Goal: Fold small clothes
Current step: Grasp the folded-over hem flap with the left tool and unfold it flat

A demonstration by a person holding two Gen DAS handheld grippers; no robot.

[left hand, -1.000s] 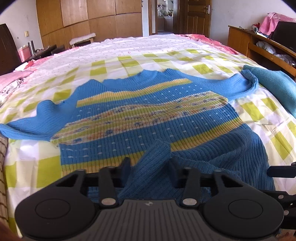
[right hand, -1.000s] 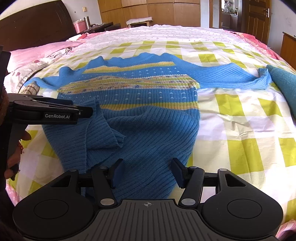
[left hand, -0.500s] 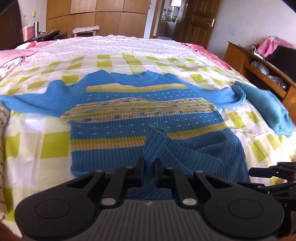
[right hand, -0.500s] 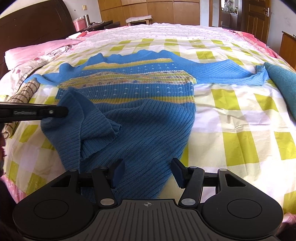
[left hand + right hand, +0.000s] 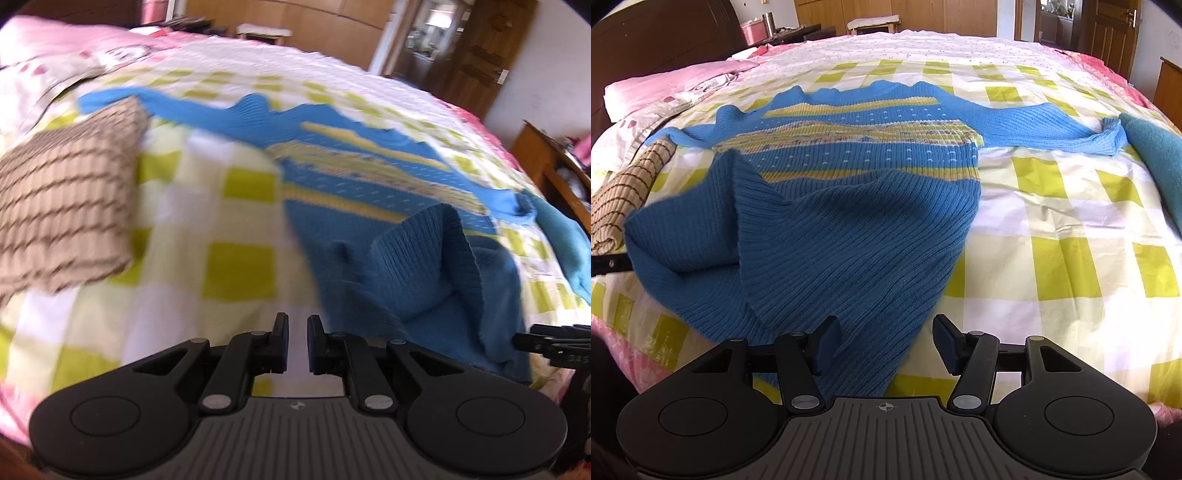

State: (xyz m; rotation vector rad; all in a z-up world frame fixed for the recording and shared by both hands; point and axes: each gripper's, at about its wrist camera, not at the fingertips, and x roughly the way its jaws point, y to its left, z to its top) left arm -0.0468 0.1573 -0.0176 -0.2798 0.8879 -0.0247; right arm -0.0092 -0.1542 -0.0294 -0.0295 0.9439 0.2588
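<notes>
Right wrist view shows my bed (image 5: 1071, 229), its yellow-and-white checked cover carrying the whole job. The blue sweater (image 5: 857, 229) lies across the middle of the bed, neck toward the far edge, both sleeves spread flat toward the left and right sides. Its hem is rumpled up at the near edge, with one corner flipped over on the left, so I judge the folding barely begun: no sleeve is turned in, and the body is not doubled. A teal cloth (image 5: 1156, 162) waits at the right edge, and a brown striped cloth (image 5: 624, 192) at the left edge. My right gripper (image 5: 884, 343) is spread wide, hovering over the hem at the near edge, grasping nothing. My left gripper (image 5: 295, 347) has its jaws drawn nearly together with only bedcover behind the gap, left of the sweater; it carries nothing.
</notes>
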